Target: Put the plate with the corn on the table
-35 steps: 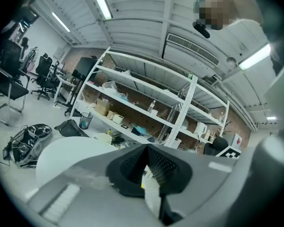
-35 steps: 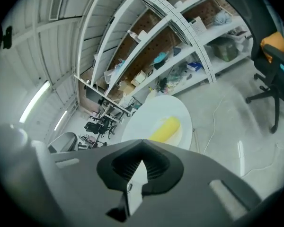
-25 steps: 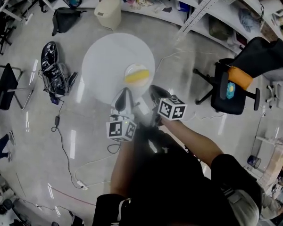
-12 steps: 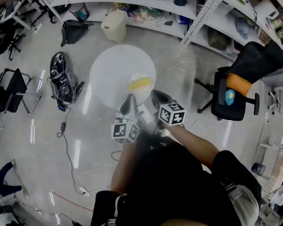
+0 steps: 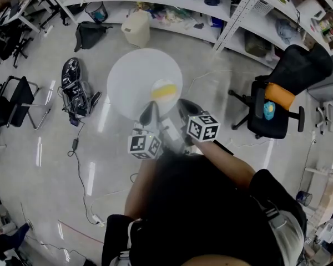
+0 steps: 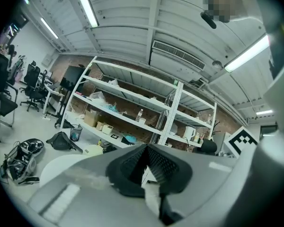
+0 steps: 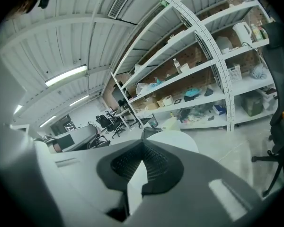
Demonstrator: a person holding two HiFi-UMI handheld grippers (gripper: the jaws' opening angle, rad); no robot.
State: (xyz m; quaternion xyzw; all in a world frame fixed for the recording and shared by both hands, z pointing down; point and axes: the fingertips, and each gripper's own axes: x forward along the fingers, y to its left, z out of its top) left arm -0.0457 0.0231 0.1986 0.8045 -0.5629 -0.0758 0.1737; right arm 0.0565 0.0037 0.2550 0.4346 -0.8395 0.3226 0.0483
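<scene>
A round white table [image 5: 134, 76] bears a white plate [image 5: 162, 83] with yellow corn [image 5: 165, 93]. The pale grey left gripper [image 5: 149, 115] and right gripper [image 5: 186, 107] have black ribbed pads [image 7: 156, 167] and cubes [image 5: 202, 127] patterned with black-and-white squares. A black swivel chair [image 5: 299, 65] carries an orange cushion [image 5: 279, 96]. The floor [image 5: 55, 165] is glossy grey.

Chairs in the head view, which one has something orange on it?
The black swivel chair at right, holding an orange bundle; the left-edge black chair shows none.

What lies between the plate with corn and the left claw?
Nothing but bare table: in the head view the plate sits apart from the left claw.
</scene>
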